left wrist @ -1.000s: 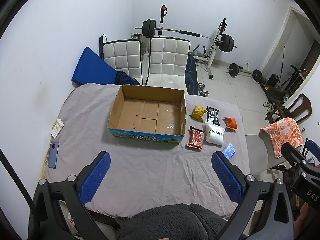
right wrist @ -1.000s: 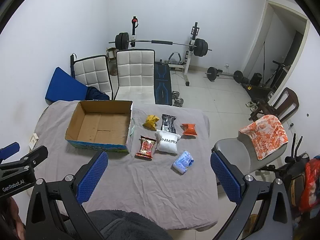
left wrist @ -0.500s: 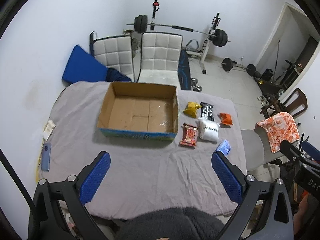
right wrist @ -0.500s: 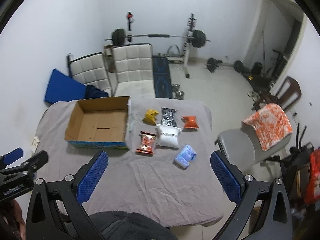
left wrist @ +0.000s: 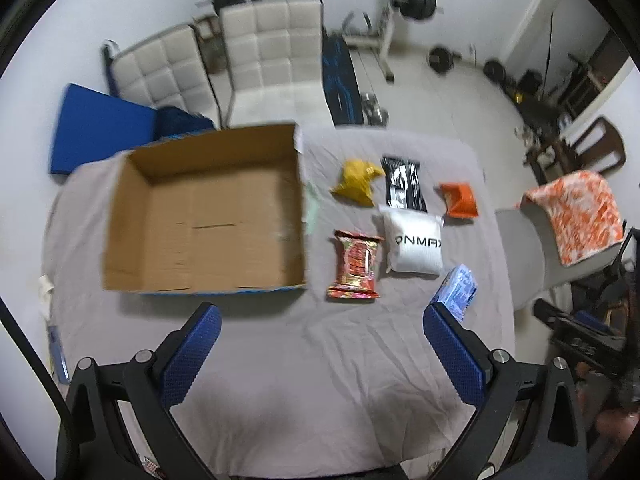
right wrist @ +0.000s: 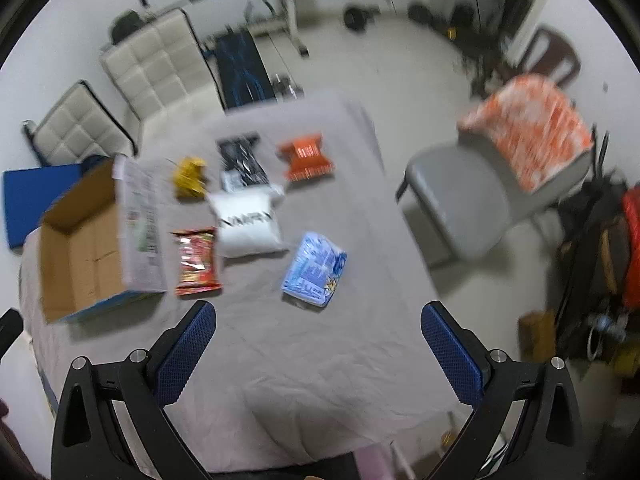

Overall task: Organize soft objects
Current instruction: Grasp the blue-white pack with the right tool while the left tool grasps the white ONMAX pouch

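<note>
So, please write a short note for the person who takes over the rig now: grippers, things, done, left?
Left gripper: open, holding nothing, above the table's near side.
Right gripper: open, holding nothing.
Cardboard box: on the grey cloth, nothing in it.
Beside the box lie six packets: yellow, black, orange, white, red, blue.
Done: nothing packed yet.
Left: probably all six packets go into the box.

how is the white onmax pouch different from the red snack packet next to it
The white pouch is plain with black lettering and looks puffy; the red snack packet is busily printed and shiny. The white pouch is wider and squarer, the red packet narrower and longer. The white pouch lies farther from the cardboard box, the red packet nearer to it. Both lie flat on the grey cloth, ungripped.
</note>
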Demonstrator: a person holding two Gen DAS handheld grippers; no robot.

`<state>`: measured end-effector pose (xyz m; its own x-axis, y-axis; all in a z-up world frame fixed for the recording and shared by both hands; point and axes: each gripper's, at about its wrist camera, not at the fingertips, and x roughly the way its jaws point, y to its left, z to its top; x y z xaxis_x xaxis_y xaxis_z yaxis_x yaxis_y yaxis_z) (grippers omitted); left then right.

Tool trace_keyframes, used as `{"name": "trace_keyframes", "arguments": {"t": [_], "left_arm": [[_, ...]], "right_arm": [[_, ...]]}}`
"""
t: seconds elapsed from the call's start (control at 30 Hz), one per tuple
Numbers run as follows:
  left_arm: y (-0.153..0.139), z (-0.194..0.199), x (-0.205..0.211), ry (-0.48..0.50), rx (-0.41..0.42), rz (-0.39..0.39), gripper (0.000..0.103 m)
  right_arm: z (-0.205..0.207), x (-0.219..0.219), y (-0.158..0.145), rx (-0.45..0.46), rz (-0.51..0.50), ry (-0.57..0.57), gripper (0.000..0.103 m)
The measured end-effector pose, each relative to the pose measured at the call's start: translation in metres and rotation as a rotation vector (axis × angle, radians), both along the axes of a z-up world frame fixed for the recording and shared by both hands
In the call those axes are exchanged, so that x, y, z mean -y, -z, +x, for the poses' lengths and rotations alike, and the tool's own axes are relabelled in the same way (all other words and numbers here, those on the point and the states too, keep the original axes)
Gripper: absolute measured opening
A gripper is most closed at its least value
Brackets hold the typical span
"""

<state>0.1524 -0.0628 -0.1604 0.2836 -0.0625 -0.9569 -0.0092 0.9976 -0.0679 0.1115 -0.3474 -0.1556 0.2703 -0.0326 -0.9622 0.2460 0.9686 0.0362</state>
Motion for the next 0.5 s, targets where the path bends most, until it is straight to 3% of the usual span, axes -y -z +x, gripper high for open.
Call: {"name": "trace_keyframes", "arguments": {"t": [0.23, 0.4, 0.47, 0.5], "left_arm": [[0.081, 0.061, 0.066, 0.083, -0.122, 0.014, 0.102], [0.122, 0.082, 0.090, 0.102, -0.188, 0.007, 0.102], [0.136, 0.088, 0.096, 0.104, -0.222, 0.012, 0.102], [0.144, 0.092, 0.100, 0.110, -0.246, 0.008, 0.102]], "right_arm": [[0.072, 0.027, 0.158, -0.234, 0.054, 0.075, 0.100], [0.097, 0.035, 0.240, -0.351, 0.121, 0.130, 0.094], [0.101, 0.037, 0.266, -0.389, 0.173, 0.148, 0.080], [0.102, 0.038, 0.278, -0.414, 0.198, 0.150, 0.068]]}}
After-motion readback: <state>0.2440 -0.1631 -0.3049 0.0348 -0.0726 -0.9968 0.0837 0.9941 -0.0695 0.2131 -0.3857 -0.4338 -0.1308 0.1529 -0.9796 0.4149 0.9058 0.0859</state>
